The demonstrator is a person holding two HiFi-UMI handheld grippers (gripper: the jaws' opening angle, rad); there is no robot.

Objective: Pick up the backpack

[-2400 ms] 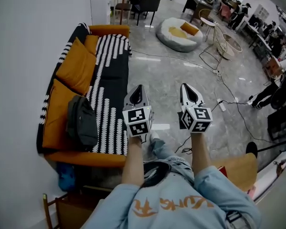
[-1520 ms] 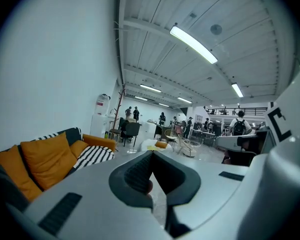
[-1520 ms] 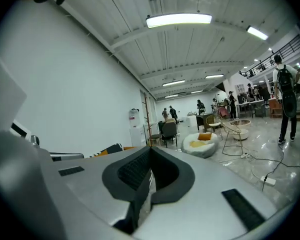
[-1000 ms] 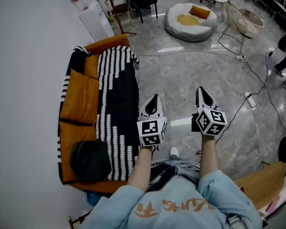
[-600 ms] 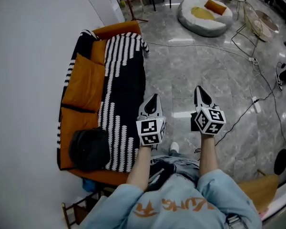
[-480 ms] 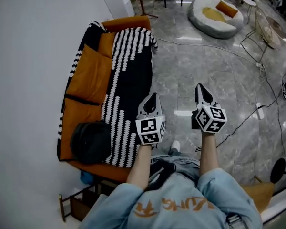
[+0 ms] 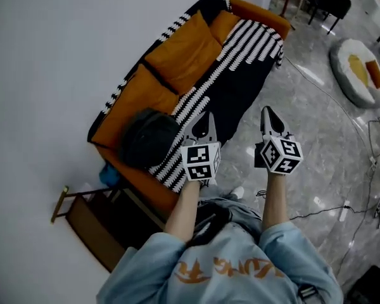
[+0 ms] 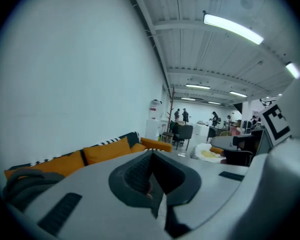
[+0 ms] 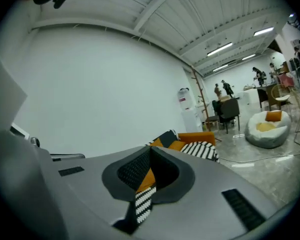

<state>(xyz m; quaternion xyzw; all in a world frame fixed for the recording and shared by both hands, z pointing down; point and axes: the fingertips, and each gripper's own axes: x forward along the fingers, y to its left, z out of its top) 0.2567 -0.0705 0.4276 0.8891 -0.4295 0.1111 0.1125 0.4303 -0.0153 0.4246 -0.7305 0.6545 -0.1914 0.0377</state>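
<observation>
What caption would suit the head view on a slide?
Person holds the left gripper and right gripper, both shut and empty, near a dark backpack on an orange sofa.

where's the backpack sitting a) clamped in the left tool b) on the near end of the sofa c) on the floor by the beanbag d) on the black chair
b: the backpack lies on the end of the sofa nearest the person, against the orange back cushion, while the left tool hangs shut and empty beside it.
</observation>
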